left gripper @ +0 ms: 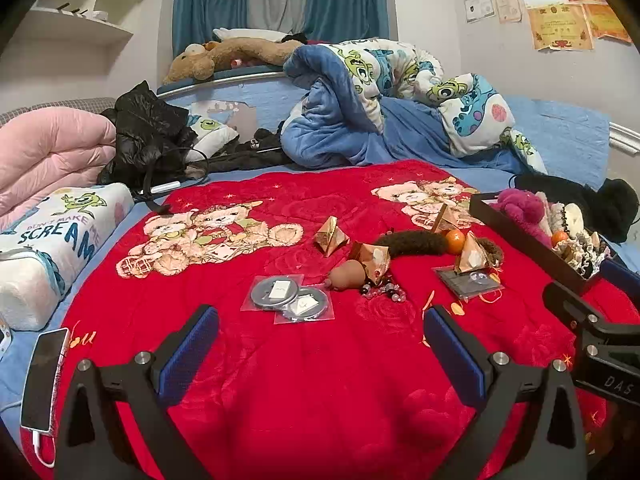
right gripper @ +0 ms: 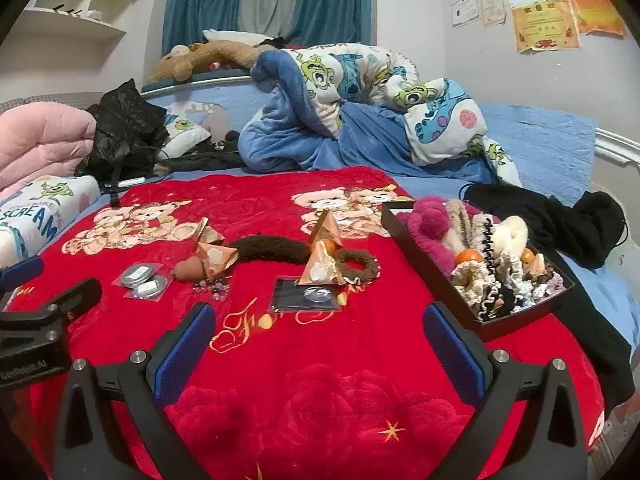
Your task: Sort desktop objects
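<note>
Small objects lie on a red blanket (left gripper: pixel 304 380): two bagged grey discs (left gripper: pixel 288 298), gold pyramid boxes (left gripper: pixel 330 235), a brown egg-shaped thing (left gripper: pixel 347 275), beads (left gripper: pixel 382 291), a brown furry band (left gripper: pixel 416 242), an orange (left gripper: pixel 455 241) and a dark bagged card (left gripper: pixel 468 281). A black tray (right gripper: pixel 440 280) at the right holds hair ties, pompoms and oranges. My left gripper (left gripper: pixel 320 336) is open and empty, just short of the discs. My right gripper (right gripper: pixel 320 334) is open and empty, just short of the dark card (right gripper: pixel 308 294), left of the tray.
A phone (left gripper: pixel 44 376) on a cable lies at the blanket's left edge. A printed pillow (left gripper: pixel 52 240), pink quilt (left gripper: pixel 48 152), black jacket (left gripper: pixel 148 132) and rumpled blue duvet (left gripper: pixel 380 100) lie behind. Black clothing (right gripper: pixel 560 224) lies right of the tray.
</note>
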The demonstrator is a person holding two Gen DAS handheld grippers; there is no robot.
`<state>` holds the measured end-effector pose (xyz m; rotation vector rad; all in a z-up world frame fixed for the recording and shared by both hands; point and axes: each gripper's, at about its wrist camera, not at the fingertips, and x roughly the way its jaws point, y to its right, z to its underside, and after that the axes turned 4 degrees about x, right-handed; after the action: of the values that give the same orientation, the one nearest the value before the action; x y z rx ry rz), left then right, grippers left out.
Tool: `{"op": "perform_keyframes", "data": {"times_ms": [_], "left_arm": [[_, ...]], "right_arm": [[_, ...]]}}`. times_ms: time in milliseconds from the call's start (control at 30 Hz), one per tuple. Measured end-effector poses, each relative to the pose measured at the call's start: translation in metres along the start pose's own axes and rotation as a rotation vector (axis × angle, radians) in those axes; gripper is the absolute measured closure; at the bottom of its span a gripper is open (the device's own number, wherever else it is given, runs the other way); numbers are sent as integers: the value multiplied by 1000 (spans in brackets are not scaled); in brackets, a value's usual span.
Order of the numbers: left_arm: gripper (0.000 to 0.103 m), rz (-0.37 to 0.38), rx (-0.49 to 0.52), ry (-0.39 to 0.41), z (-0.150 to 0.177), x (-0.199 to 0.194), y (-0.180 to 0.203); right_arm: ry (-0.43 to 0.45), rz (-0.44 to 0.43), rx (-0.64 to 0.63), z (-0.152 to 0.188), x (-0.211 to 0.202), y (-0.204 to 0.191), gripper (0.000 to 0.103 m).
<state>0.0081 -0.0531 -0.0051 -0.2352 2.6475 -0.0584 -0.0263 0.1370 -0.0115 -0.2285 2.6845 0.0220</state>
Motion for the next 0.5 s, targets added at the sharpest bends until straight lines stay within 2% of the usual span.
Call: {"op": "perform_keyframes", "data": {"times_ms": [233,500], "left_arm": [[1,0,-34,-7,1,5,-7],[1,3,-41,-21,3,11,-7]], "right_arm": [[-12,-30,31,0,3,3,0],[-24,-135,120,0,7,10,0]]}}
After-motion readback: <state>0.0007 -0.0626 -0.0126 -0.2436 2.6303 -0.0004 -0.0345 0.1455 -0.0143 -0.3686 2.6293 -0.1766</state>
